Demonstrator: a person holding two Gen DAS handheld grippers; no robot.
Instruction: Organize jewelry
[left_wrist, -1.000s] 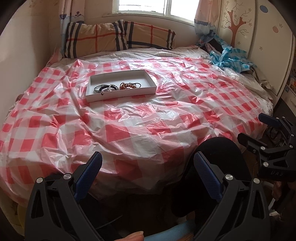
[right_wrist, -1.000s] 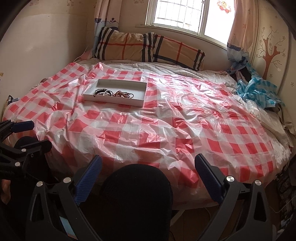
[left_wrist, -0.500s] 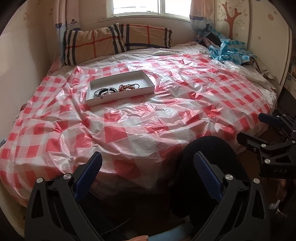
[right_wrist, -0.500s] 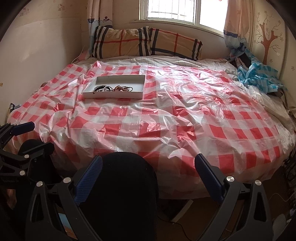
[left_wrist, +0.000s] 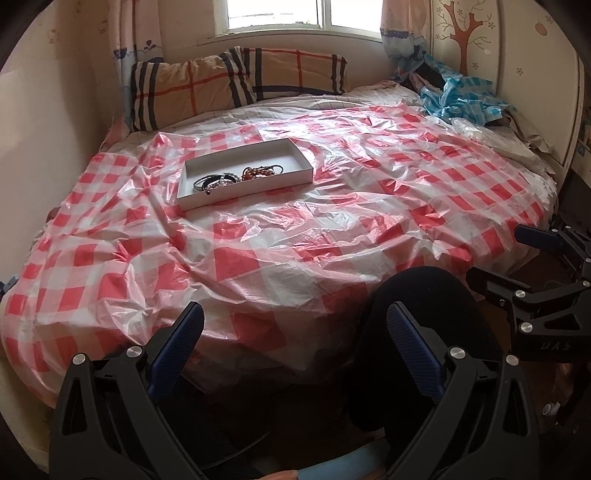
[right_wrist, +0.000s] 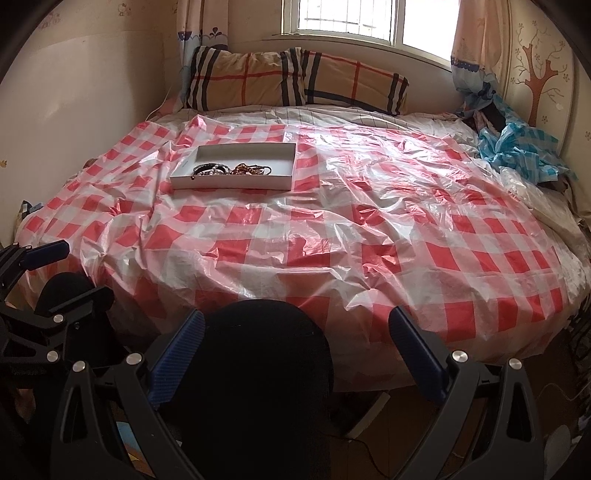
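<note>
Item: white tray (left_wrist: 236, 192) of tangled bracelets (left_wrist: 218, 181), upper left. My left gripper (left_wrist: 295, 332) and right gripper (right_wrist: 297, 332) spread, empty. Risk: snagging several strands together.

Dark and amber bracelets (left_wrist: 240, 176) lie tangled in a shallow white tray (left_wrist: 192, 201).

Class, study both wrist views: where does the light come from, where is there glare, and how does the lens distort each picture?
Left wrist view: window blown out white, glare patches on the plastic sheet, edges bowed by fisheye, dark corners. Right wrist view: window likewise overexposed, shiny glare on the plastic sheet, walls curve; jewelry in the white box is small but fairly sharp.
</note>
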